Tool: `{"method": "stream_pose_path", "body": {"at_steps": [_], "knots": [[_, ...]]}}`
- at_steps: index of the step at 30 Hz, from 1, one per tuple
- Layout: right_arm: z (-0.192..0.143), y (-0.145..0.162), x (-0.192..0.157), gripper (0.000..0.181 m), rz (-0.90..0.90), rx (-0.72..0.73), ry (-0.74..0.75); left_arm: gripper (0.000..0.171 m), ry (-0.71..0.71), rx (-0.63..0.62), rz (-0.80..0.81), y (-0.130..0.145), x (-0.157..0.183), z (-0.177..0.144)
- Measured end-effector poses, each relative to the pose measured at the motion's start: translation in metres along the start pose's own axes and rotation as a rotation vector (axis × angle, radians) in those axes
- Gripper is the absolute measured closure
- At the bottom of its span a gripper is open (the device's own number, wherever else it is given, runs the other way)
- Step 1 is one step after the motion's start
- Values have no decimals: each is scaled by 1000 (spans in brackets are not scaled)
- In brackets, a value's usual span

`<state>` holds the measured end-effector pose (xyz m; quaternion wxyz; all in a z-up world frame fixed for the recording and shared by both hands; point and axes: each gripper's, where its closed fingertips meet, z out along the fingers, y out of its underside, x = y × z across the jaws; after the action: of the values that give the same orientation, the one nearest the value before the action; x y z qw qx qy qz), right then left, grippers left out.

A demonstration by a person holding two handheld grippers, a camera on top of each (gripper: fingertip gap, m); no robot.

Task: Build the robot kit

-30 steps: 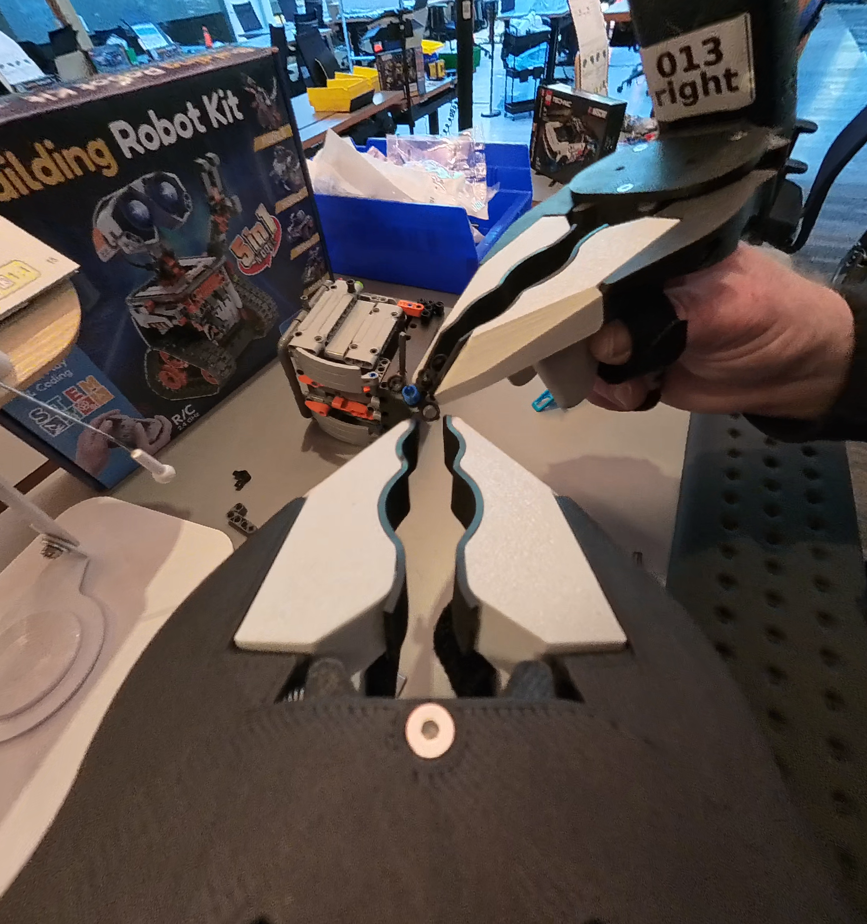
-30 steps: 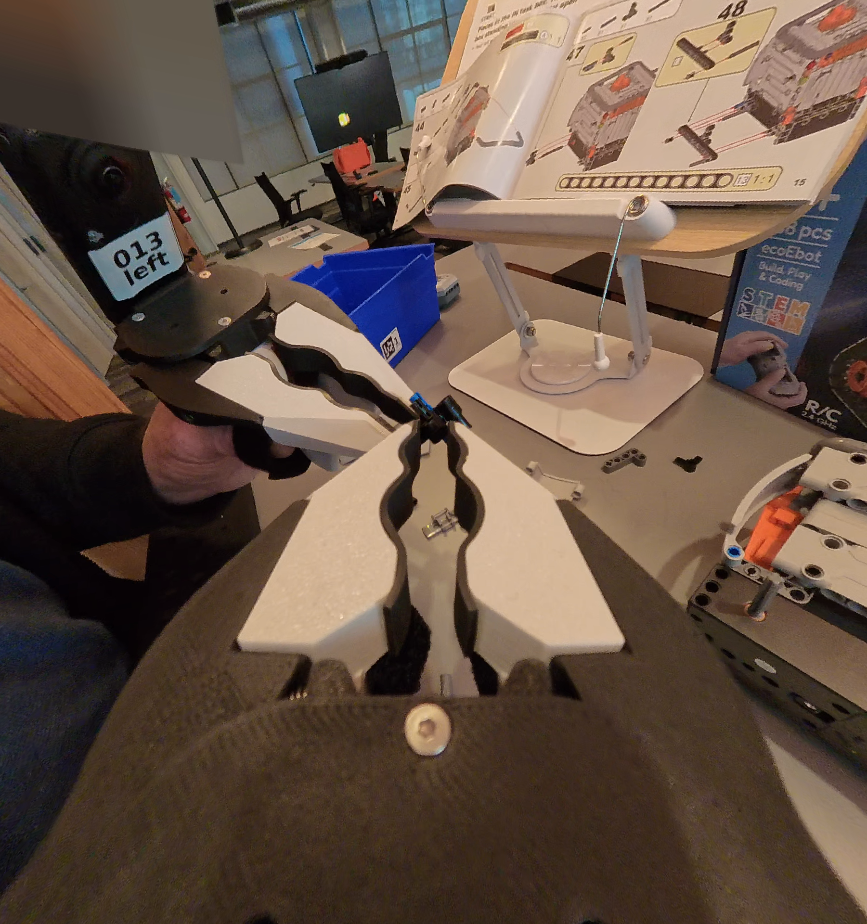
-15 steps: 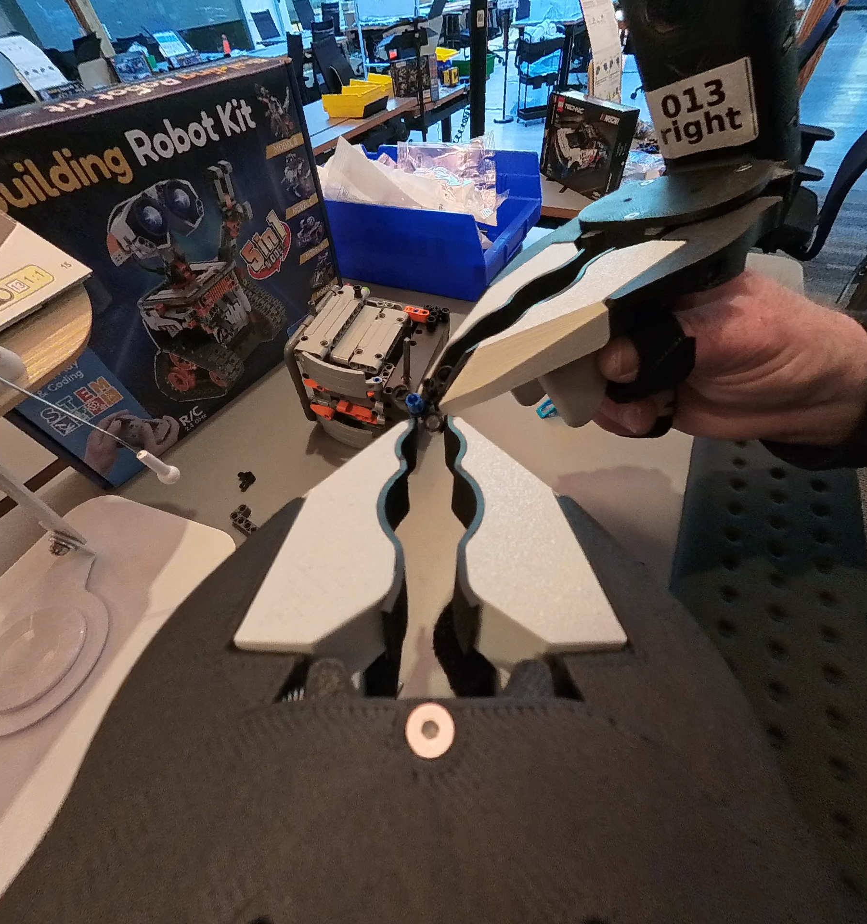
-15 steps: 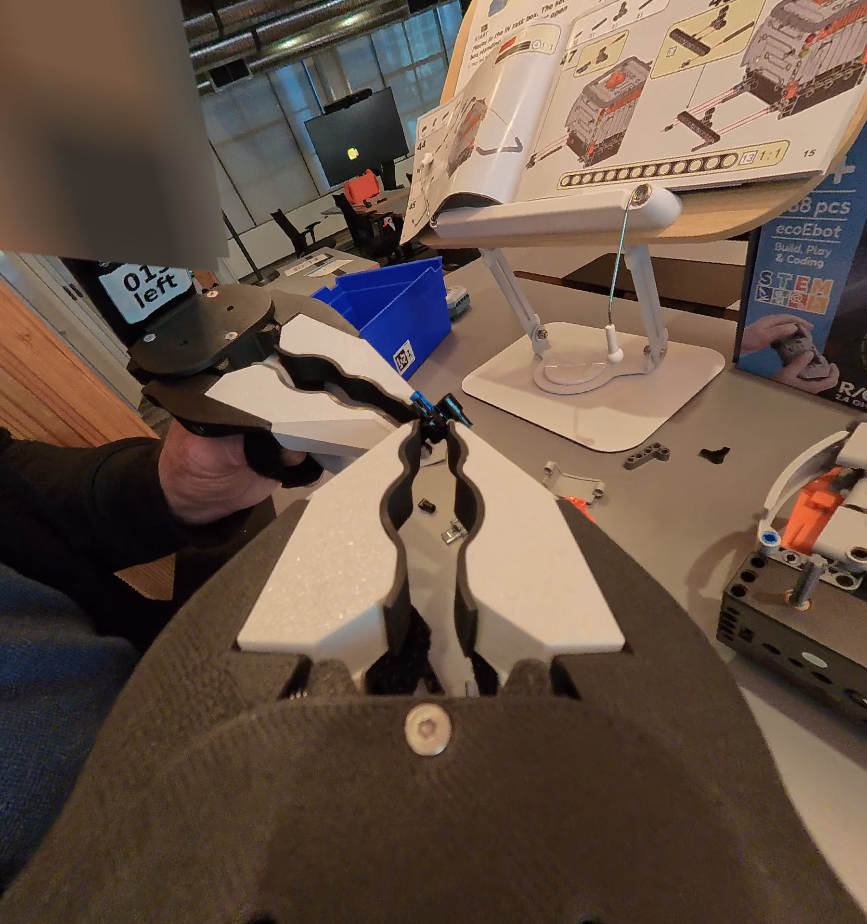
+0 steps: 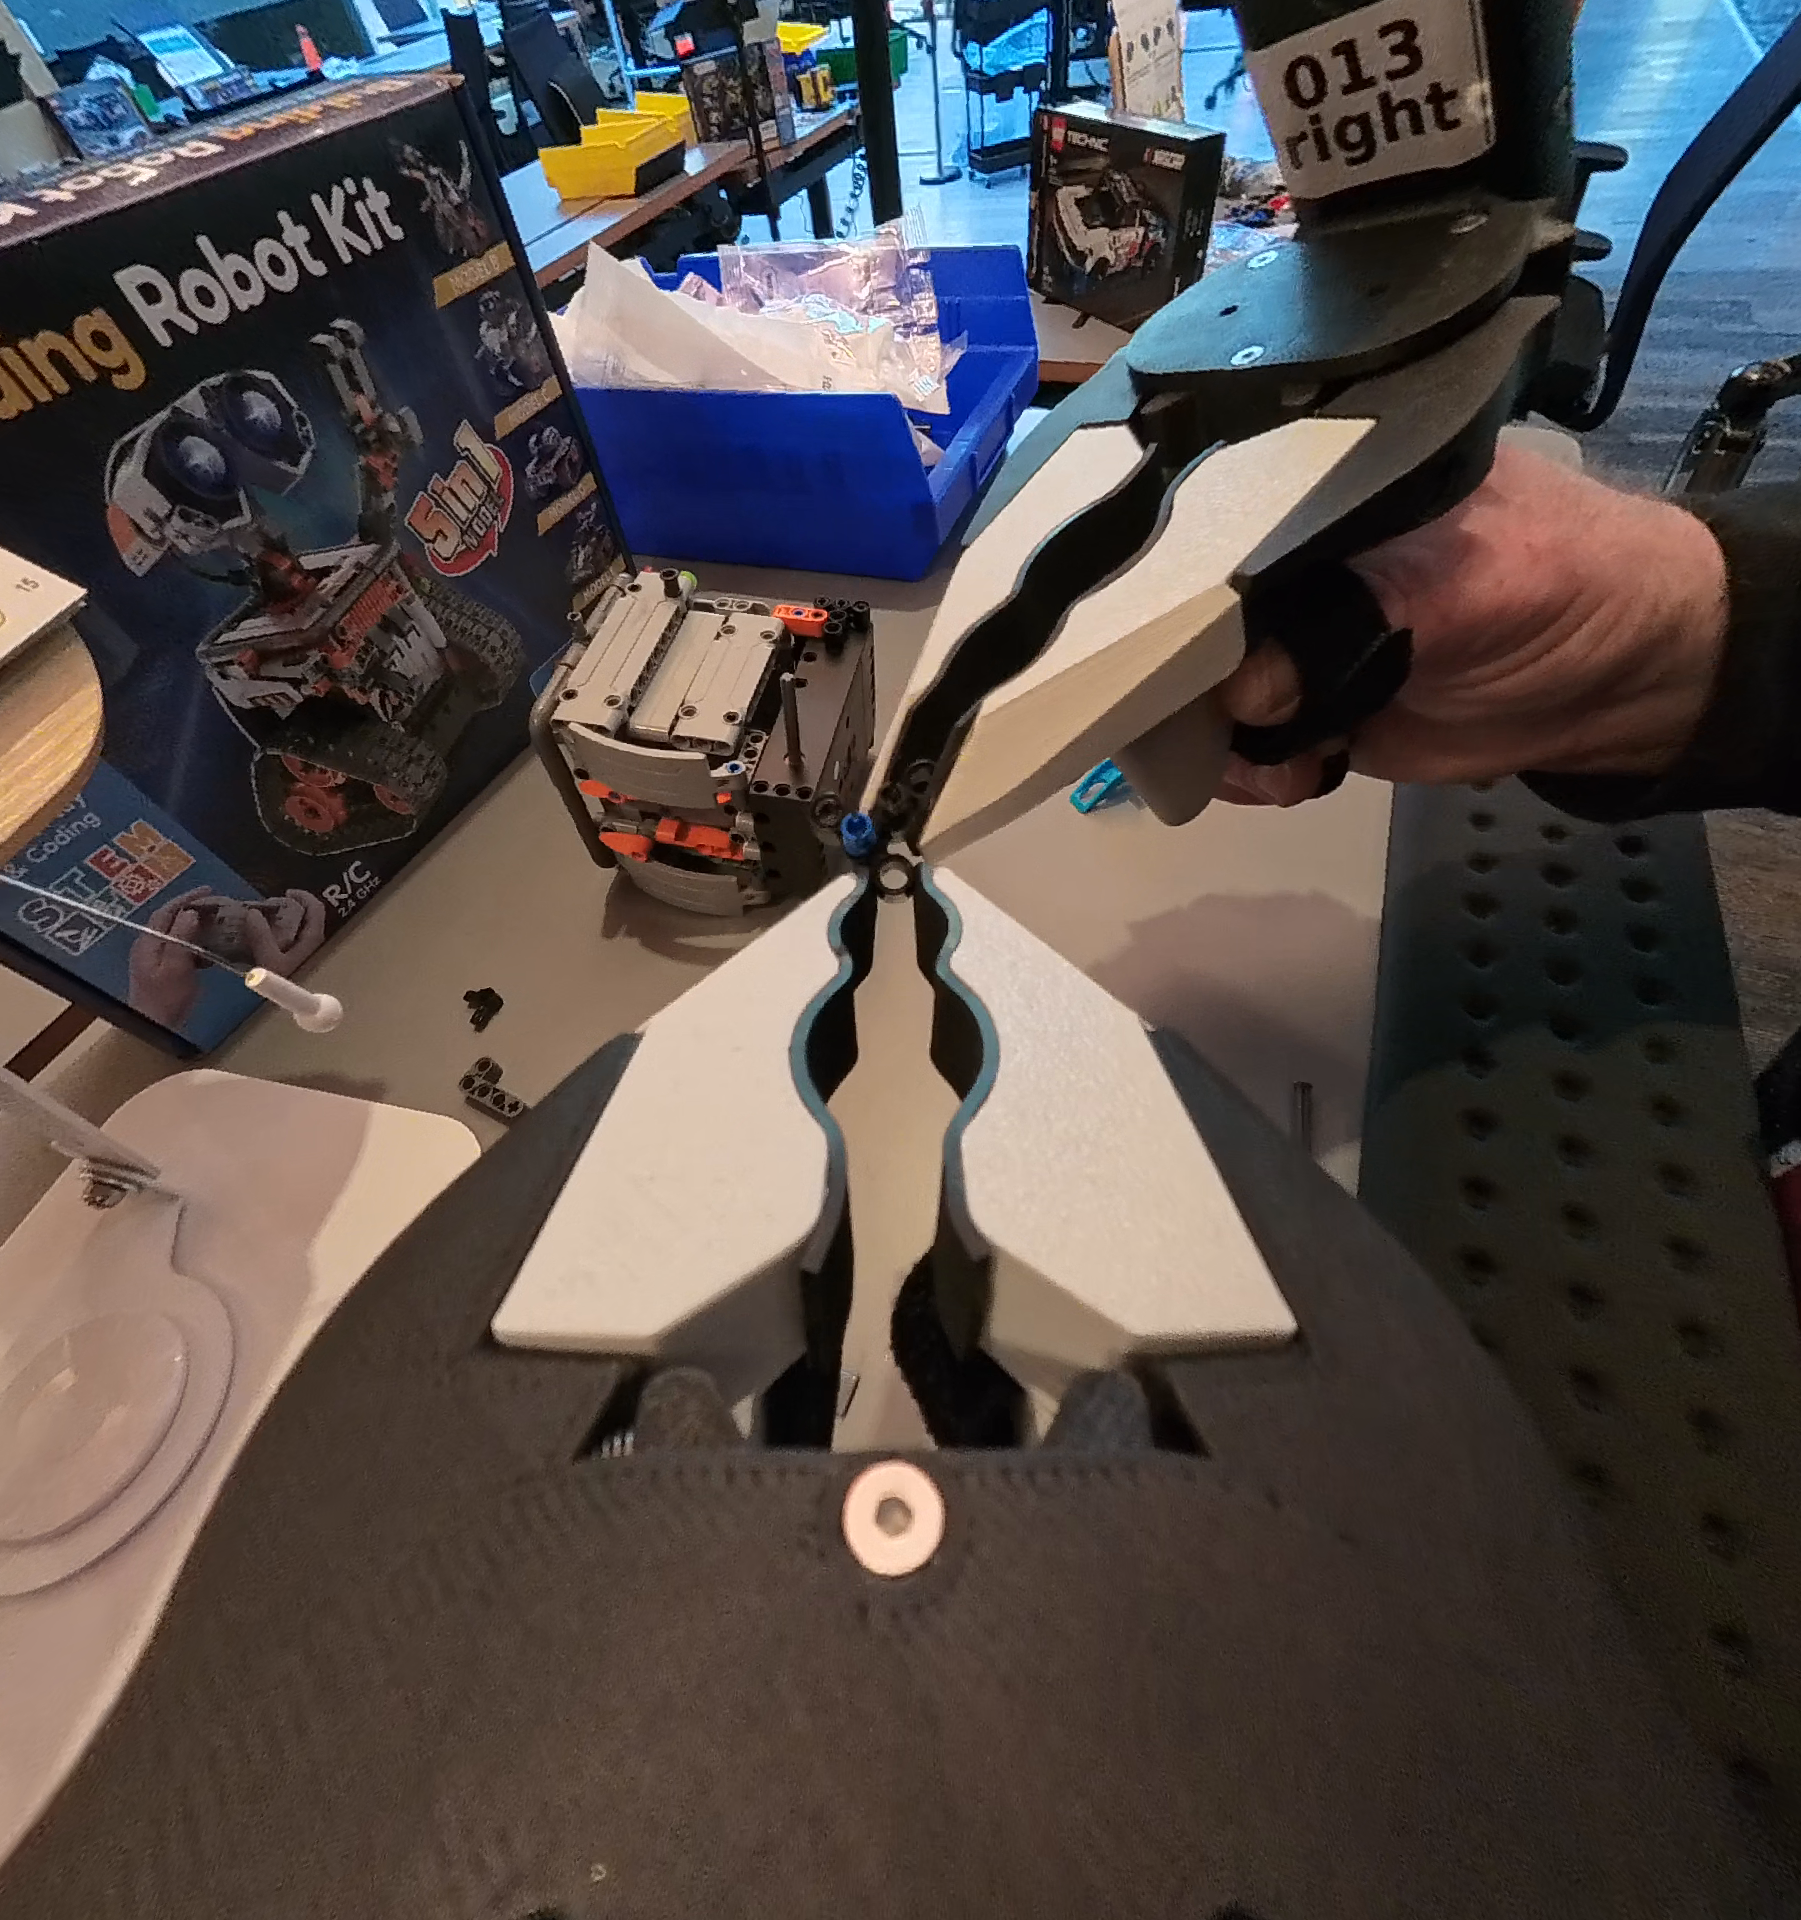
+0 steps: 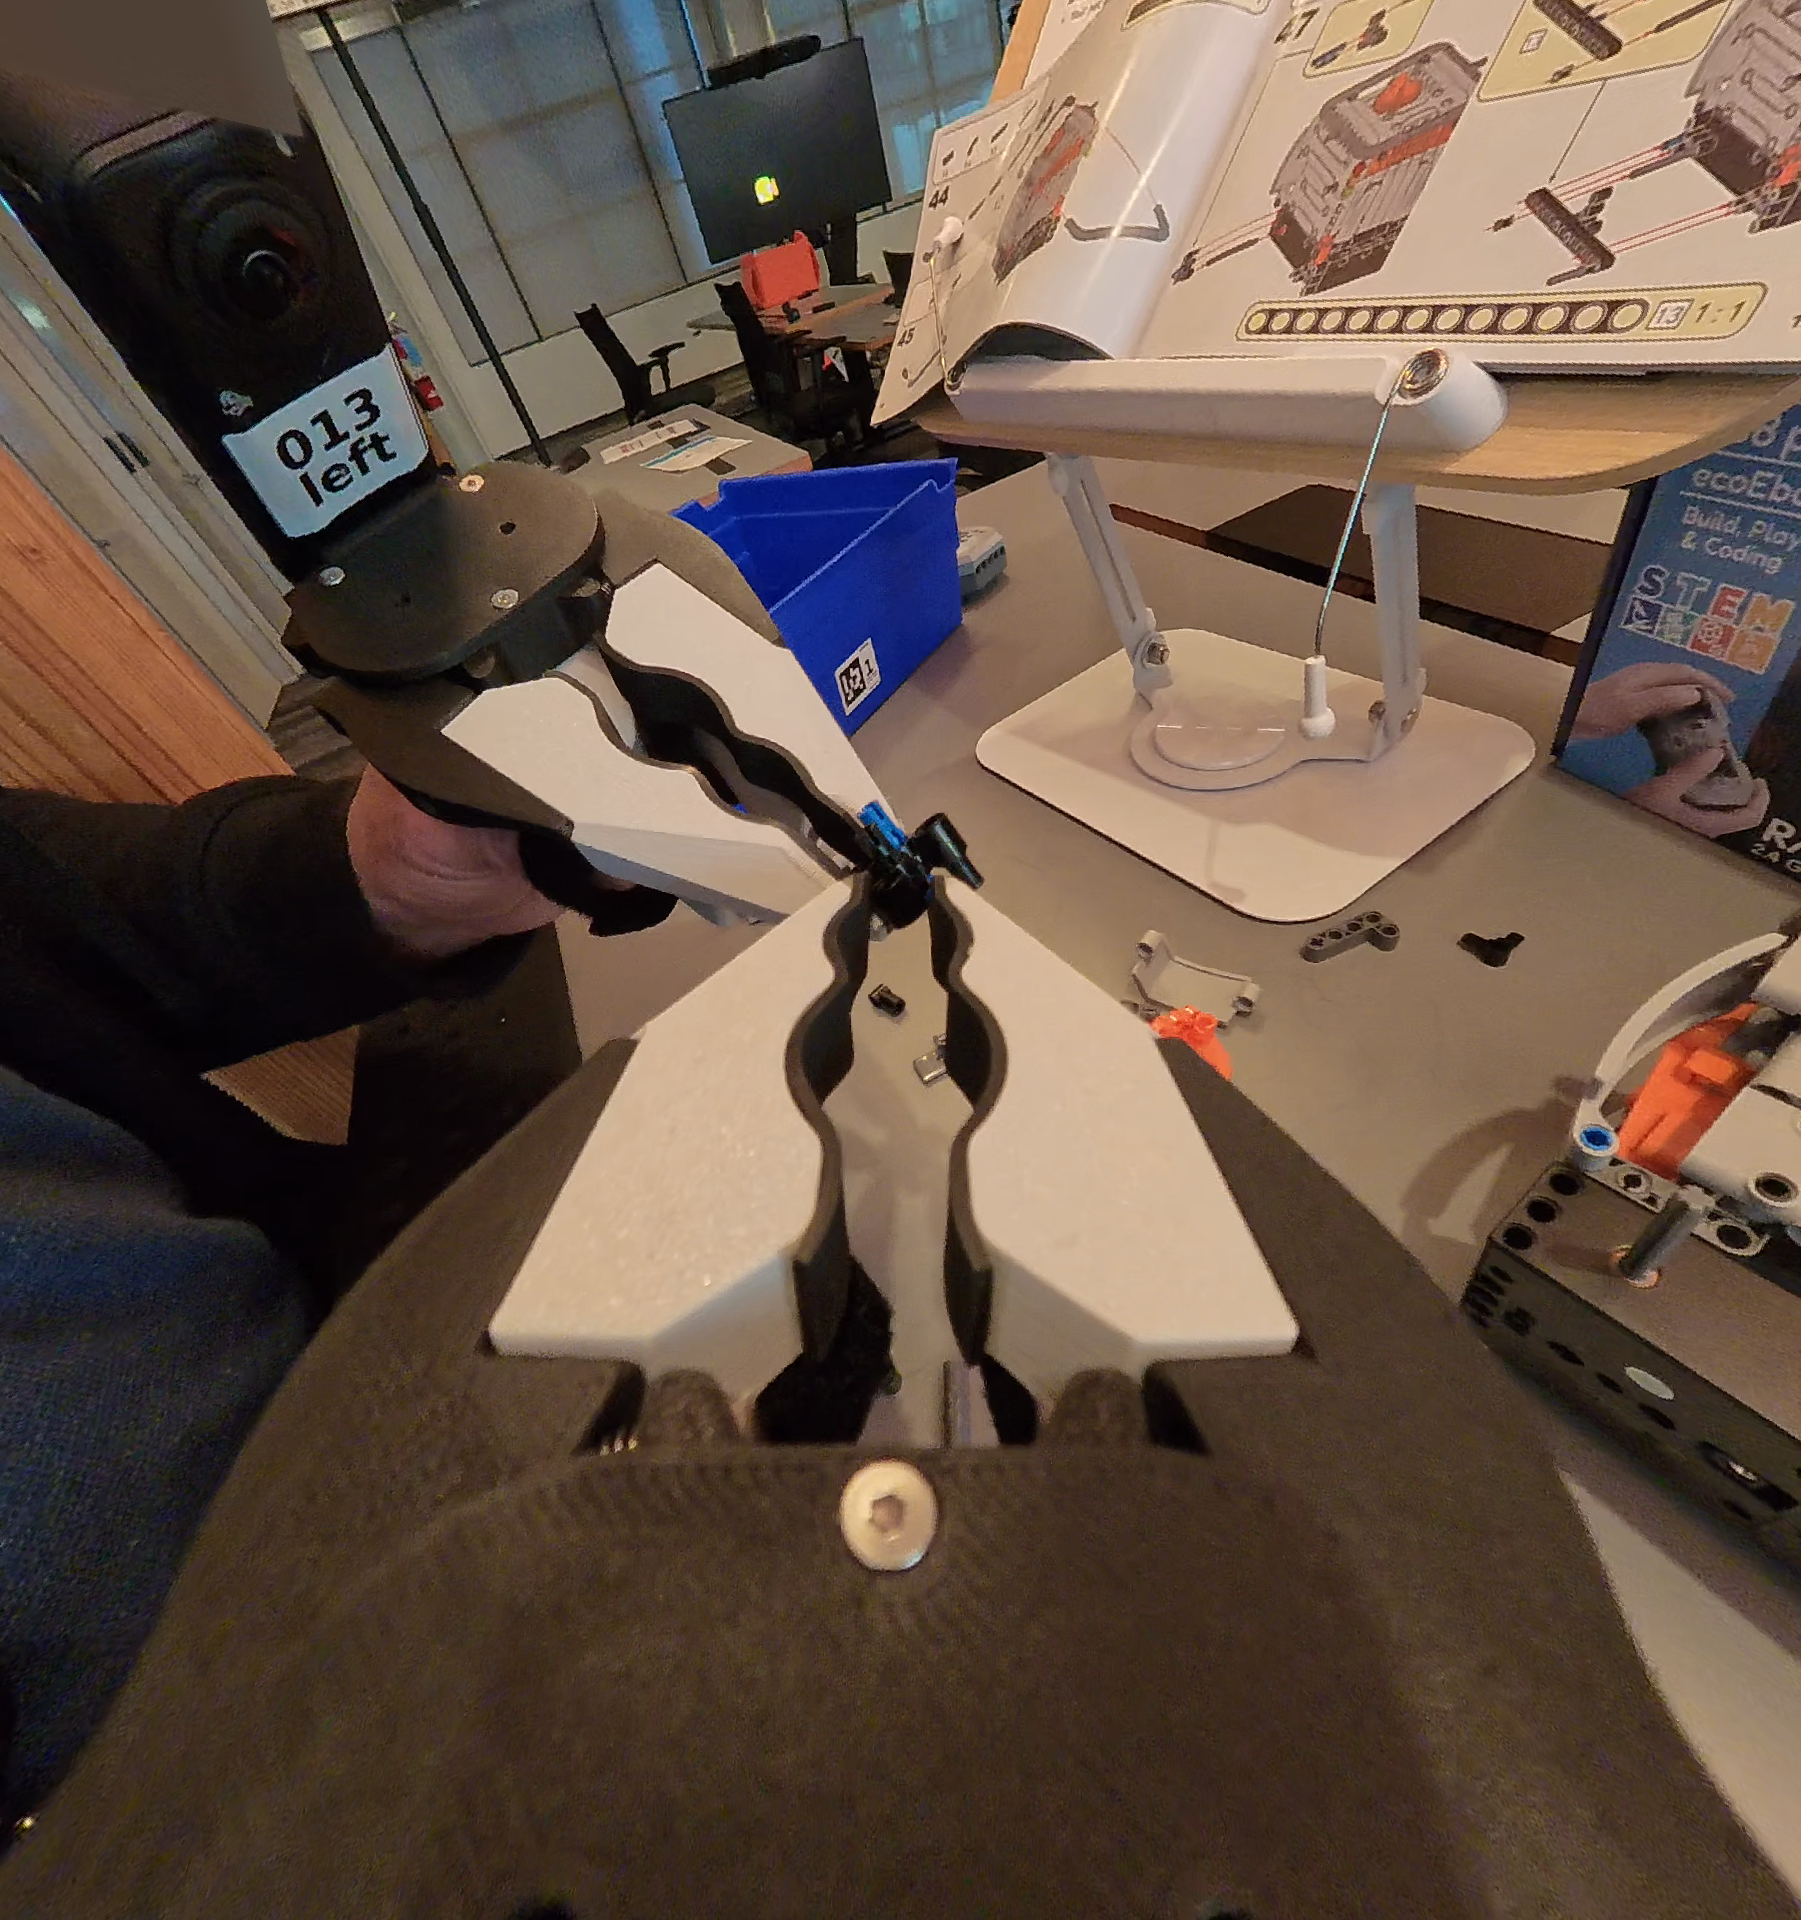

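My left gripper [image 5: 891, 881] is shut on a small black connector piece [image 5: 892, 875], held above the grey table. My right gripper [image 5: 901, 805] comes in from the upper right in a person's hand and meets it tip to tip. It is shut on another small black piece with holes [image 5: 915, 781]. A blue pin [image 5: 854, 828] sticks out where the two pieces meet. In the right wrist view, my right gripper [image 6: 896, 899] pinches the black piece [image 6: 901, 888], and my left gripper [image 6: 868, 831] reaches in from the left with the blue pin [image 6: 877, 816] at its tips.
A partly built grey, black and orange model [image 5: 709, 748] stands just behind the tips and shows at right [image 6: 1706, 1143]. A kit box [image 5: 252, 520], blue bin [image 5: 802, 468], white book stand [image 6: 1260, 769] with an open booklet [image 6: 1395, 177], and loose pieces [image 6: 1353, 932] surround it. Less than 4 cm separates the two grippers' tips.
Both grippers stay shut and tip to tip. The pair has shifted slightly over the table, and the model and book stand sit a little differently in both views.
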<state>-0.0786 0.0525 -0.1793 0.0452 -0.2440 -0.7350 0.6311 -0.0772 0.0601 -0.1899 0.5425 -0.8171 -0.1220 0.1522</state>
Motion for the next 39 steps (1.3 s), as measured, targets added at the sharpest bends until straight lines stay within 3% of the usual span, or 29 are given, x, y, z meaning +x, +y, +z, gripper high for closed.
{"method": "stream_pose_path", "body": {"at_steps": [30, 39], "knots": [[2, 6, 2, 174, -50, -47, 12, 166, 27, 15, -43, 4, 0, 0], [1, 3, 7, 174, -222, -89, 117, 162, 20, 34, -68, 3, -3, -1]]}}
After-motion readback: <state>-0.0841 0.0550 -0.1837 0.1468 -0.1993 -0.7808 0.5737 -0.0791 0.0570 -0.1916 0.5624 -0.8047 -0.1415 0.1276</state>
